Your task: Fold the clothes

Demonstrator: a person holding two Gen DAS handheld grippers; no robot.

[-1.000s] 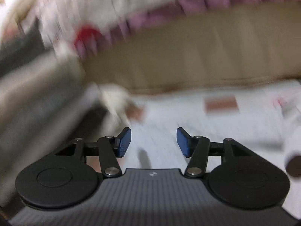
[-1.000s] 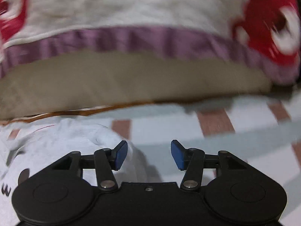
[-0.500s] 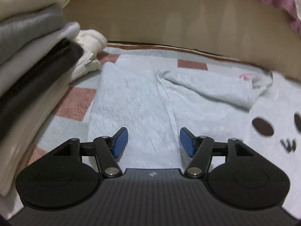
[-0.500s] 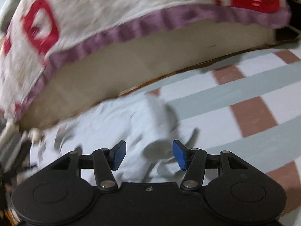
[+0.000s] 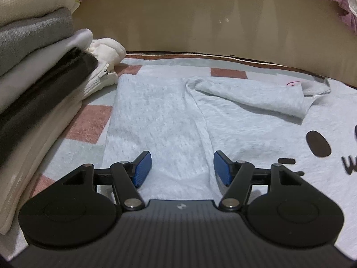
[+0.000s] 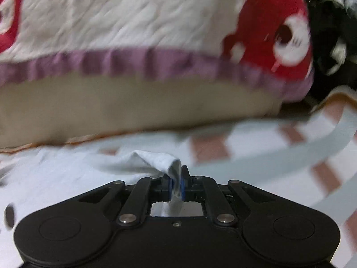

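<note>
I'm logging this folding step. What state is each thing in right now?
Left gripper: open, holding nothing, above the shirt.
Right gripper: just closed, pinching a shirt edge.
Light grey shirt: spread on the bed, sleeve folded inward.
Stack of clothes: folded, piled beside the shirt.

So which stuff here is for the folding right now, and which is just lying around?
For the folding:
- pale blue shirt, spread flat on the checked sheet
- right hand-held gripper, just closed, pinching a fold of the shirt
- left hand-held gripper, open above the shirt

Just lying around:
- stack of folded clothes
- white zipped garment
- red-and-white quilt
</note>
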